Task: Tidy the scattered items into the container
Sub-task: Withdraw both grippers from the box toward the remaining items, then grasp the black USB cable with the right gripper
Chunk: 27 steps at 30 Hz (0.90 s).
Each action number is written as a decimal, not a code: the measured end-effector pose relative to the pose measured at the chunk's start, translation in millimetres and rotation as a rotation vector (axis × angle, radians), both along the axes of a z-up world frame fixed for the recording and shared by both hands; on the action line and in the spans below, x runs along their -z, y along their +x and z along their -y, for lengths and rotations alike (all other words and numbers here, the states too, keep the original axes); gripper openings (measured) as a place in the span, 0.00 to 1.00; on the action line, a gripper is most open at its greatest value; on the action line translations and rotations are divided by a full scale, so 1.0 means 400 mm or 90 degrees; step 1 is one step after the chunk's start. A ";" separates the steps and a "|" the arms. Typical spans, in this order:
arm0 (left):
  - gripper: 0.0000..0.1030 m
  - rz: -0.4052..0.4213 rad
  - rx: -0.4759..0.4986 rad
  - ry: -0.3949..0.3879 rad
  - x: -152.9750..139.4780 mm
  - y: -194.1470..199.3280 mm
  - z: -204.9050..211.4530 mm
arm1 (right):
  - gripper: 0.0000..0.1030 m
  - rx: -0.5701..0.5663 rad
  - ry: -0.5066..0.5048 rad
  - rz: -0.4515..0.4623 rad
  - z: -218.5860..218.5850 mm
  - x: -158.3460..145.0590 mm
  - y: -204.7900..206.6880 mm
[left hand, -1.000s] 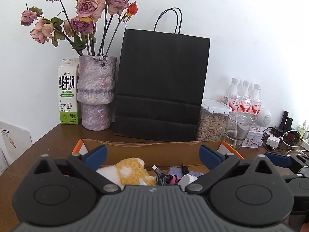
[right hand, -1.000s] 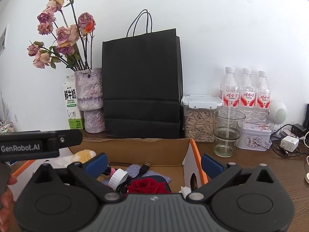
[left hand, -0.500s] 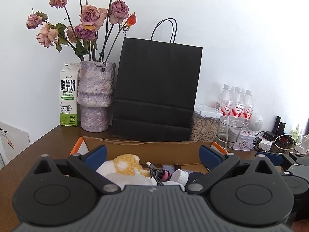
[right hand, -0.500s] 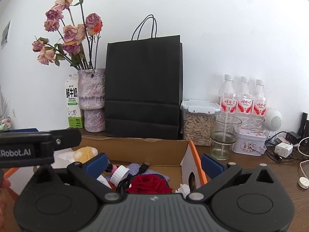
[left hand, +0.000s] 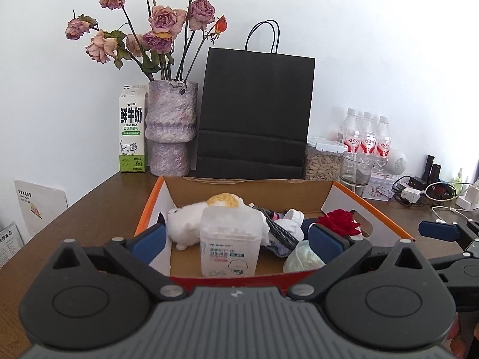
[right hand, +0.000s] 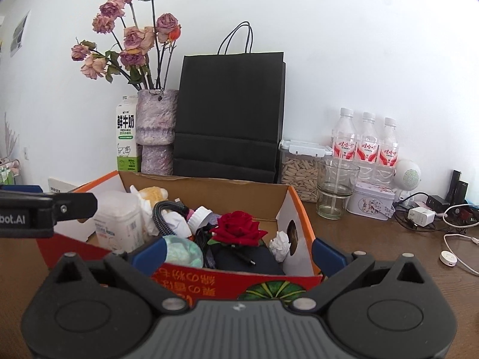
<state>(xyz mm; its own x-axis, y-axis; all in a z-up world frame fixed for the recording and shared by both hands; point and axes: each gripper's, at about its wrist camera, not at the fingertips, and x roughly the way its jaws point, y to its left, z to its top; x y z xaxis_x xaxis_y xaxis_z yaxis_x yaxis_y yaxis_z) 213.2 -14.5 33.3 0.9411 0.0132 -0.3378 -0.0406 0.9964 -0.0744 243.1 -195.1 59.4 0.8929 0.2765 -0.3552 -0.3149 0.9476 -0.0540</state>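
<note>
Both tools stand wide open and empty. The left tool [left hand: 236, 239] hovers at the near wall of the cardboard box [left hand: 371, 209], directly in line with the upright cotton swab tub [left hand: 230, 240] inside. The right tool [right hand: 238, 252] faces the red rose [right hand: 238, 229]. No stray item shows on the worktop [right hand: 374, 239] near either, so the tidying looks finished.

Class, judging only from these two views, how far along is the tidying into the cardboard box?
Nearly done. The cardboard box already holds the cotton-swab tub, plush toy, cable and red rose. The left gripper and right gripper are open, holding nothing. No loose task item shows nearby.
</note>
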 end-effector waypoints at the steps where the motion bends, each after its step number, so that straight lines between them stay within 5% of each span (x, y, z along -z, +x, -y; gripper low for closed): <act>1: 1.00 -0.001 0.000 0.000 0.001 -0.013 -0.004 | 1.00 -0.002 -0.002 -0.004 0.003 0.002 -0.016; 10: 1.00 -0.046 -0.032 0.020 0.044 -0.095 -0.079 | 1.00 -0.016 -0.009 -0.066 0.028 0.054 -0.121; 16: 1.00 -0.112 -0.021 -0.023 0.103 -0.096 -0.133 | 1.00 -0.046 -0.014 -0.118 -0.006 0.080 -0.119; 22: 1.00 -0.109 0.001 -0.025 0.113 -0.096 -0.145 | 0.97 -0.068 -0.031 -0.151 -0.073 0.098 -0.101; 27: 1.00 -0.120 -0.002 -0.040 0.120 -0.086 -0.162 | 0.78 -0.065 -0.044 -0.181 -0.124 0.108 -0.062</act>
<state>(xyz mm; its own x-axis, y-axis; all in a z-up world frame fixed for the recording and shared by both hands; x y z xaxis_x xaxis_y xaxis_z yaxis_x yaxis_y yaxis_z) 178.6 50.2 -14.6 0.8609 -0.0100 -0.5087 -0.0634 0.9899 -0.1268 218.3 -145.6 16.0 0.7237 0.3260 -0.6083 -0.4196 0.9076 -0.0128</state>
